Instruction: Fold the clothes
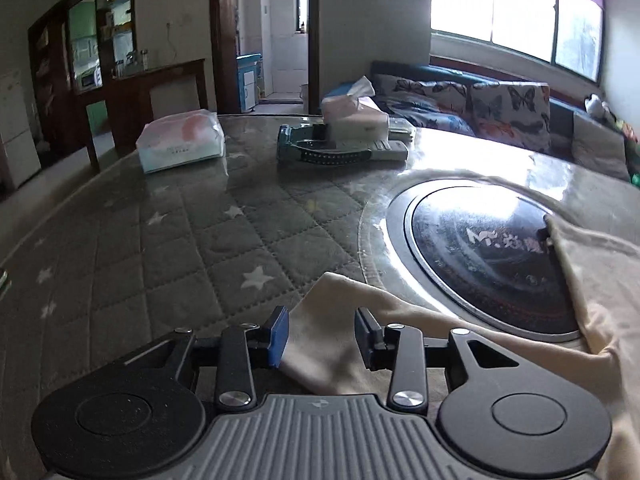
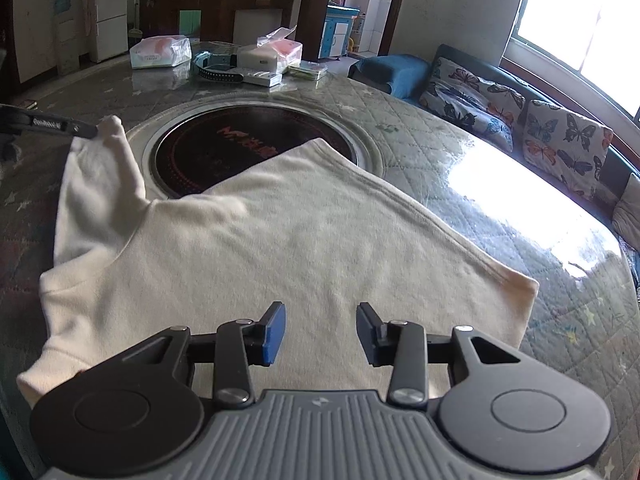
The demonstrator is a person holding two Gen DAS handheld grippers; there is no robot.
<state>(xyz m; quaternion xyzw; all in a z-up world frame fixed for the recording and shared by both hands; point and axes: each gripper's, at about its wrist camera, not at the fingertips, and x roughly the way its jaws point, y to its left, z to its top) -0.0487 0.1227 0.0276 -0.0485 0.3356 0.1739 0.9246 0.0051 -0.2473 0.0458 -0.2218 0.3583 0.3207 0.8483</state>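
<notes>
A cream shirt (image 2: 280, 240) lies spread on the quilted table, partly over a round black cooktop (image 2: 224, 148). My right gripper (image 2: 321, 332) is open above the shirt's near part, empty. In the left wrist view my left gripper (image 1: 322, 338) is open, with the end of the shirt's sleeve (image 1: 332, 320) lying between its blue pads (image 1: 280, 336), not clamped. The rest of the shirt (image 1: 600, 280) shows at the right. In the right wrist view the left gripper's finger (image 2: 48, 124) shows at the sleeve's far end (image 2: 108, 152).
The table has a grey star-quilted cover (image 1: 160, 248) under clear plastic. At its far side lie a wet-wipe pack (image 1: 180, 140), a tissue box (image 1: 356, 116), a remote (image 1: 388, 148) and a perforated black strap (image 1: 332, 156). A sofa with butterfly cushions (image 2: 560, 136) stands beyond.
</notes>
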